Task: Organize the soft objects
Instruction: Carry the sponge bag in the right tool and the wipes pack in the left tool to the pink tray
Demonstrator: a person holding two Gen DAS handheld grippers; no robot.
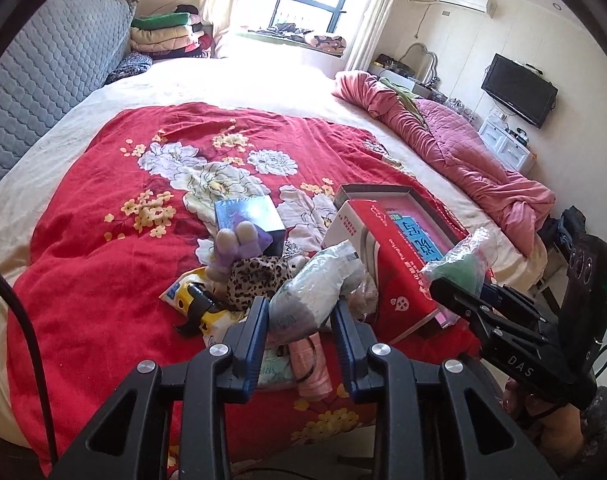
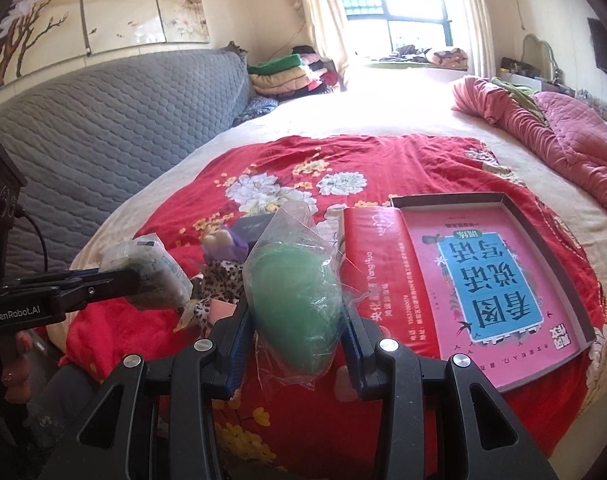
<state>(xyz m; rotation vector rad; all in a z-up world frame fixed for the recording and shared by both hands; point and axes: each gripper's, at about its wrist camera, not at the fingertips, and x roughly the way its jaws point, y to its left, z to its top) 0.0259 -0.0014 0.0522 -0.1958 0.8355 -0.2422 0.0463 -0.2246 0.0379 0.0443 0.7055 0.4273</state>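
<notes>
My left gripper [image 1: 301, 316] is shut on a soft grey-white packet in clear plastic [image 1: 315, 284], lifted above the red flowered blanket [image 1: 103, 208]. The same packet [image 2: 151, 276] shows at the left in the right wrist view. My right gripper [image 2: 297, 328] is shut on a green soft object in a clear bag [image 2: 295, 300], also held above the blanket; that bag [image 1: 461, 264] appears at the right in the left wrist view. On the blanket lie a leopard-print cloth [image 1: 255, 280], a purple plush toy [image 1: 239, 244], a yellow-white packet [image 1: 191, 296] and a pink cloth [image 1: 311, 368].
A red box [image 2: 375, 276] and an open box lid holding a pink and blue book [image 2: 491, 280] lie on the blanket at the right. A blue box [image 1: 249, 216] sits behind the plush. A pink quilt [image 1: 455, 148] is bunched along the bed's right side. Grey headboard [image 2: 103, 136] at left.
</notes>
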